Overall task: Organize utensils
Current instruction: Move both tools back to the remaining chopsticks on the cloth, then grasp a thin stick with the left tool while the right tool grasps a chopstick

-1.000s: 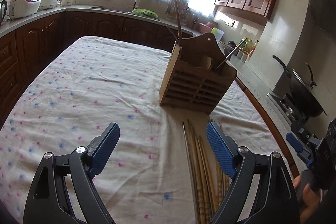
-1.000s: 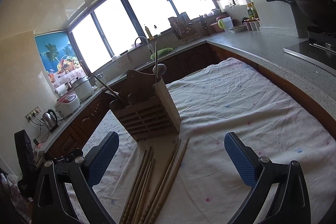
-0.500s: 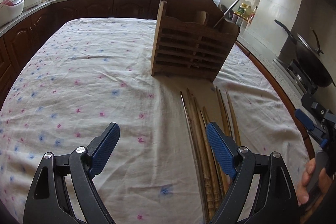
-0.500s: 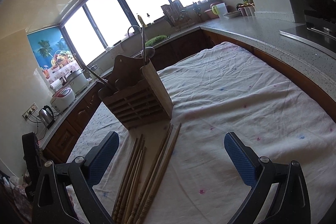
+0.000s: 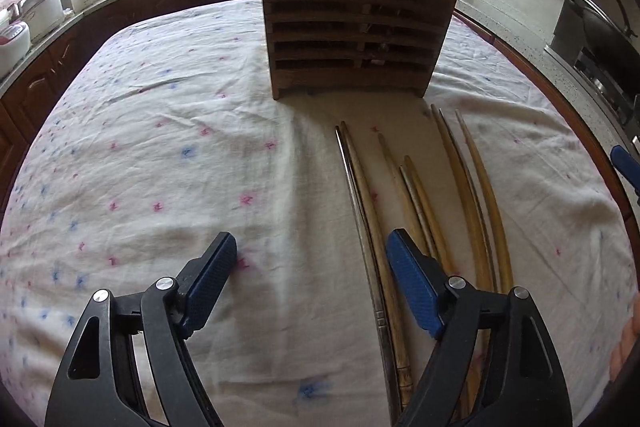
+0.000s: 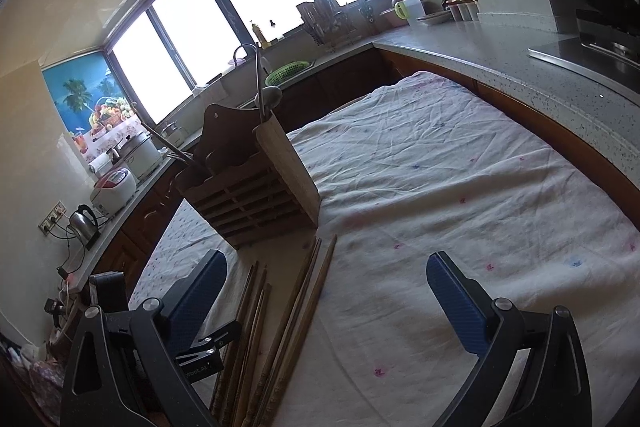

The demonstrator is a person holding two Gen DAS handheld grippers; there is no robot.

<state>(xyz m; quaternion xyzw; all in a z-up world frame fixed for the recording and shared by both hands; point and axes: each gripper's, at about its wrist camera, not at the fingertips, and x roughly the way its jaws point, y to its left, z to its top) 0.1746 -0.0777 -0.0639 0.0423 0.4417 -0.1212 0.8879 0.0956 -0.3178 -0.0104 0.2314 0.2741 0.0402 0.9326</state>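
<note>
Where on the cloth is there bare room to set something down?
Free: the floral tablecloth left of the wooden slatted utensil holder, and the wide stretch right of it toward the speckled counter. Crowded: the strip before the holder, covered by the loose wooden chopsticks.

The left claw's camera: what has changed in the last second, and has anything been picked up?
The left claw has moved forward and lower toward the wooden utensil holder, with its right finger now over the chopsticks. The right claw edged slightly closer too. Nothing was picked up: both claws are open as before, and the chopsticks lie unmoved on the tablecloth.
</note>
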